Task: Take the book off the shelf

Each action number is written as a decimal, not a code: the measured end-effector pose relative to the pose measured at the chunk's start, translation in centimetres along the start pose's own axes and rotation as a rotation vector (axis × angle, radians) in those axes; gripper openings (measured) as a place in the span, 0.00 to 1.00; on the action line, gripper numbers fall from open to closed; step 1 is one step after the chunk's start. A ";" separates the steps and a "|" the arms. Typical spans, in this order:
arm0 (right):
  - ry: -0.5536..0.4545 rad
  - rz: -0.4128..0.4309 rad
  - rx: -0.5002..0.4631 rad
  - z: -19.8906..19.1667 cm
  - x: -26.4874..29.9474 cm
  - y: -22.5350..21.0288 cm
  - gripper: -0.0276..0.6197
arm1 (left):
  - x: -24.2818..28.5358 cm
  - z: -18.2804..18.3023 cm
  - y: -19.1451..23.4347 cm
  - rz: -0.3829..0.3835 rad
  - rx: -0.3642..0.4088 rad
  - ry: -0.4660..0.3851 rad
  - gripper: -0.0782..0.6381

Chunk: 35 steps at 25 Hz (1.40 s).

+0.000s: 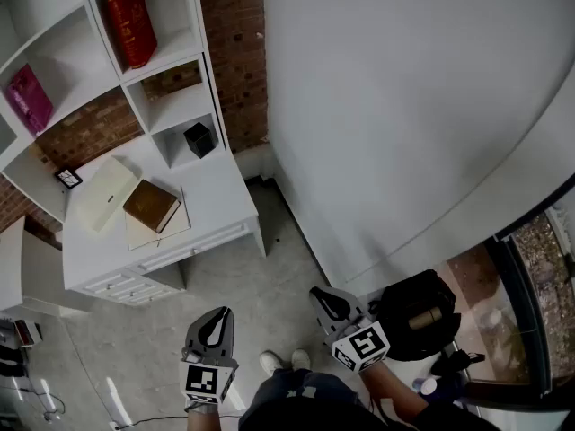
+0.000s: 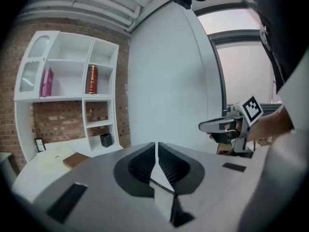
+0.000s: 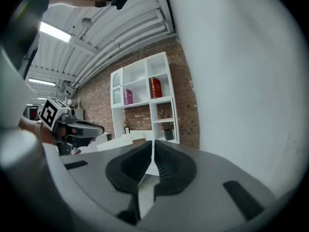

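Both claws are closed with nothing in them. The left claw (image 2: pixel 157 151) has its pads pressed together, and so does the right claw (image 3: pixel 152 151). They are held side by side low in the head view, above the concrete floor (image 1: pixel 243 285), pointing toward 12 o'clock and well apart from the furniture.

The white shelf unit (image 1: pixel 190 34) stands against a brick wall (image 1: pixel 235 52), at about 10 o'clock from the claws. The red book (image 1: pixel 128 23) stands upright in an upper compartment. The magenta book (image 1: pixel 29 99) leans in the compartment at 9 o'clock of it. Neither claw touches either book. A small black box (image 1: pixel 199 139) sits in a lower compartment, at 5 o'clock of the red book.

On the white worktop (image 1: pixel 220 200) below the shelves, a brown book (image 1: pixel 152 206) lies flat on a pale sheet. A cream box (image 1: pixel 105 193) lies just beside it at 9 o'clock, and a small framed object (image 1: pixel 67 178) stands further toward 9 o'clock.

A black bag (image 1: pixel 415 317) lies on the floor at 3 o'clock of the right claw.
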State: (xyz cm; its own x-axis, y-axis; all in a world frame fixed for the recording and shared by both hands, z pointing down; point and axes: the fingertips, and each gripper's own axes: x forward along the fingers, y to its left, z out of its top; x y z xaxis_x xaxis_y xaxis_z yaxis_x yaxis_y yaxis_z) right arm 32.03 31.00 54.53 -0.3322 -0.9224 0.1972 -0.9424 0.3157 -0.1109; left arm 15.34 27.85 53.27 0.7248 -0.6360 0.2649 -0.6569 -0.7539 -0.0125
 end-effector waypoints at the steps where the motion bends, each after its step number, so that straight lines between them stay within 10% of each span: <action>1: -0.002 -0.011 0.001 -0.4 -0.3 -0.2 0.08 | 0.6 -0.4 -0.1 -0.011 0.024 -0.018 0.12; 22: -0.110 -0.086 -0.028 4.2 4.3 3.8 0.09 | 1.5 2.0 5.3 -0.122 0.095 -0.158 0.12; 35: -0.146 -0.108 -0.010 7.0 15.0 -4.2 0.09 | 11.7 4.7 13.4 -0.092 0.117 -0.166 0.12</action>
State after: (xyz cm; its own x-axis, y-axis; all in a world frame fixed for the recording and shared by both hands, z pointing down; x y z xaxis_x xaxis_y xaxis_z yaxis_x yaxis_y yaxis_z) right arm 31.27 14.24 51.13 -0.2202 -0.9734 0.0635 -0.9729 0.2145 -0.0865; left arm 15.99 9.54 51.63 0.8111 -0.5750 0.1074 -0.5651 -0.8177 -0.1101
